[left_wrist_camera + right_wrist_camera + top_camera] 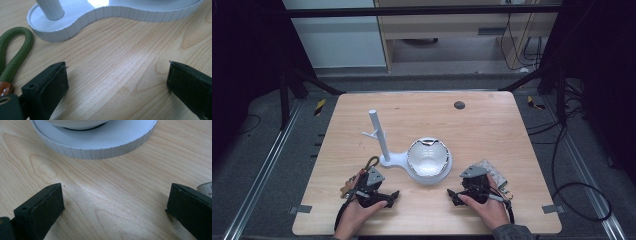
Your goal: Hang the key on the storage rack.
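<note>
A white stand (412, 162) sits near the middle of the wooden table (492, 130), slightly toward the person's side. Its ribbed base has two lobes: the smaller lobe carries an upright white post (378, 134) with short side pegs, and the larger round lobe carries a shallow white bowl (428, 156) with a glossy inner surface. In the left gripper view the post (50, 8) rises from the small lobe of the base (82, 18), and the ribbed edge curves away to the upper right. In the right gripper view the round lobe of the base (100, 143) lies straight ahead, with the underside of the bowl (75, 123) above it. The left gripper (384, 198) rests low at the table, just in front of and to the left of the stand; its jaws stand wide apart with bare wood between them, grasping nothing. A green cord loop (15, 55) lies on the table beside its left jaw, close to the small lobe. The right gripper (457, 196) rests low in front of and to the right of the stand; its jaws are likewise spread wide over bare wood, grasping nothing. A pale flat object (492, 170) lies just behind the right hand (487, 207); its nature cannot be determined. A small dark round mark (459, 105) sits near the far edge of the table.
</note>
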